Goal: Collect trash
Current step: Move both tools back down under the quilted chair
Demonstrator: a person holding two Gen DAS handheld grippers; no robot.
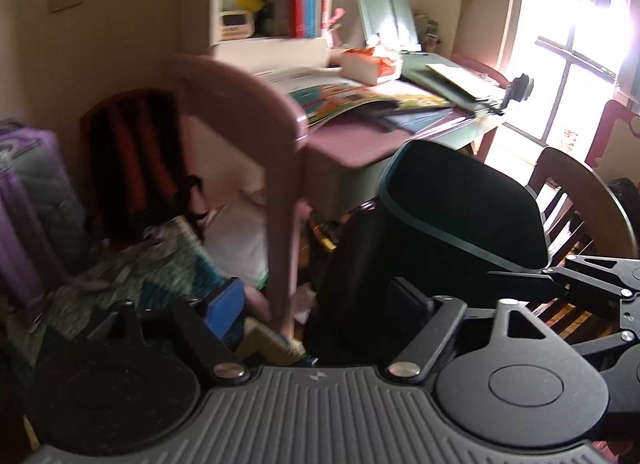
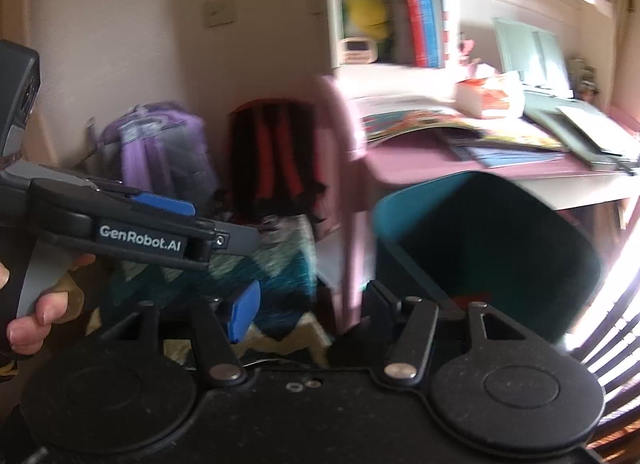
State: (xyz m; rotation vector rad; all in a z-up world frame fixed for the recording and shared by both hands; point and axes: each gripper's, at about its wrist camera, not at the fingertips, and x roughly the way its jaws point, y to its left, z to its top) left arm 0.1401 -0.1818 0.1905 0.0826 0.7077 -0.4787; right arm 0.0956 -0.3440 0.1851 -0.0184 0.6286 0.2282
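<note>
Both views are smeared by motion, so the print on the open picture books on the pink desk cannot be read, and the crumpled orange-and-white wrapper beside them is too blurred to identify. The dark teal bin hides the right gripper's far finger behind its rim, and its floor is too dark to make out apart from a faint red patch. In the left wrist view the bin's interior is black. The purple backpack is cut by the left edge. The window is blown out to white.
</note>
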